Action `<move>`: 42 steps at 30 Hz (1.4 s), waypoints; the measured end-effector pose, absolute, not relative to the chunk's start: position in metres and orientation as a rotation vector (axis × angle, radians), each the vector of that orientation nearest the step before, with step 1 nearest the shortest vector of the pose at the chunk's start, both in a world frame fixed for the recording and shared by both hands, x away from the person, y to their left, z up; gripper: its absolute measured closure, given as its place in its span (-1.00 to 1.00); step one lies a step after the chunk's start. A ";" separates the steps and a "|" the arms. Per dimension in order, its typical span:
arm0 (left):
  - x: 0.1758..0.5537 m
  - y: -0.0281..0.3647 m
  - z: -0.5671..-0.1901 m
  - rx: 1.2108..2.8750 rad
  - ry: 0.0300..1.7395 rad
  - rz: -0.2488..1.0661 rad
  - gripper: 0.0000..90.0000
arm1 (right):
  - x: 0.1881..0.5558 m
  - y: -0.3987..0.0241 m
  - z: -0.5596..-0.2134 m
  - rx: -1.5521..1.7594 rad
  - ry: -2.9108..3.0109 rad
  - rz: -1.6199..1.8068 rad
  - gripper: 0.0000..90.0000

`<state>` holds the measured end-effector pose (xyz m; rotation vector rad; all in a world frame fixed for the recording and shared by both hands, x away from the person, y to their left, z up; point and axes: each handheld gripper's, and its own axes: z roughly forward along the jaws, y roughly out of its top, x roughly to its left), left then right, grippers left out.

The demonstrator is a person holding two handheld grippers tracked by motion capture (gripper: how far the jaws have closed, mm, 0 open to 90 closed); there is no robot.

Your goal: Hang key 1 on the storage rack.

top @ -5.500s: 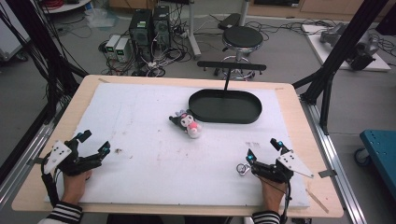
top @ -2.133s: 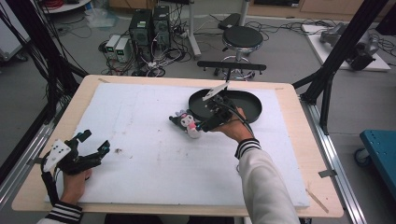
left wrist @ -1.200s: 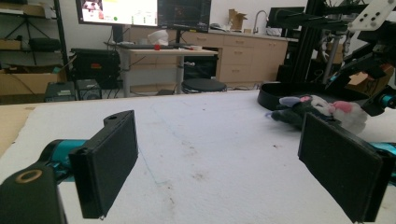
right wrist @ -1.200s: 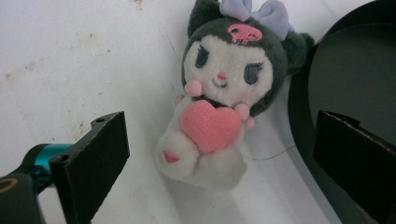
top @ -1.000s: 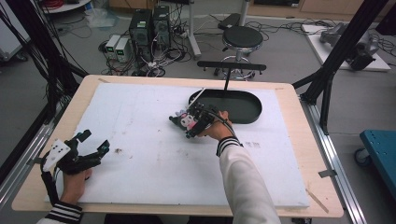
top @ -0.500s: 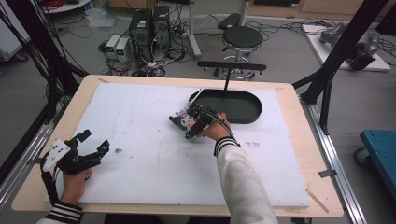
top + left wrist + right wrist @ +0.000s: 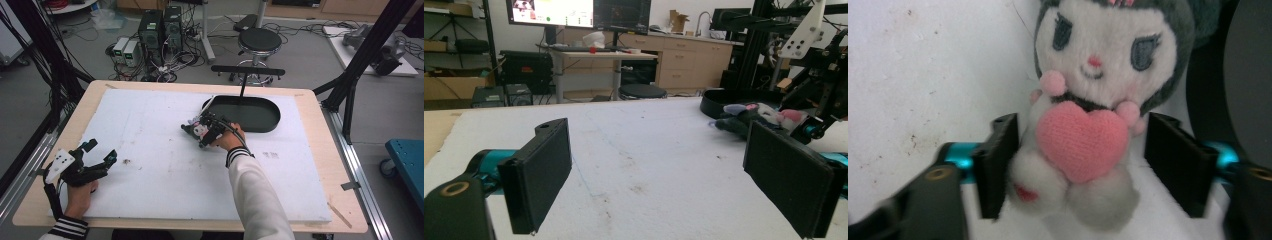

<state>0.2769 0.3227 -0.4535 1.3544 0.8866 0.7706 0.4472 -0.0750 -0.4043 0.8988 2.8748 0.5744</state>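
Note:
A small plush doll point(image 7: 196, 128) with a white face, dark hood and pink heart point(image 7: 1083, 142) lies on the white mat just left of the black oval tray point(image 7: 257, 114). My right gripper point(image 7: 206, 133) reaches over it from the near side. Its jaws point(image 7: 1080, 125) have just been closing and now straddle the doll's body. The left pad point(image 7: 998, 160) brushes the doll's leg and the right pad point(image 7: 1173, 160) stands a little apart. My left gripper point(image 7: 101, 151) rests open near the table's front left corner with nothing between its fingers point(image 7: 544, 175).
The white mat point(image 7: 165, 165) covers most of the wooden table point(image 7: 325, 125). The tray's stand point(image 7: 247, 72) rises at the far edge. From the left gripper view, the doll point(image 7: 756, 112), the tray point(image 7: 714, 102) and the right gripper point(image 7: 819, 100) lie far right.
The right gripper came from the table's near right edge up to the plush doll beside the tray, and has stayed over it for the last second. The left gripper has not moved.

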 end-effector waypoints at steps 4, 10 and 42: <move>0.277 0.323 -0.454 1.349 0.891 0.769 -0.72 | 0.447 -0.074 -0.404 0.900 2.890 0.570 0.04; 0.277 0.323 -0.454 1.350 0.890 0.770 -0.72 | 0.448 -0.075 -0.403 0.899 2.893 0.566 0.17; 0.277 0.322 -0.454 1.356 0.887 0.775 -0.72 | 0.429 -0.131 -0.337 0.995 2.601 1.018 0.22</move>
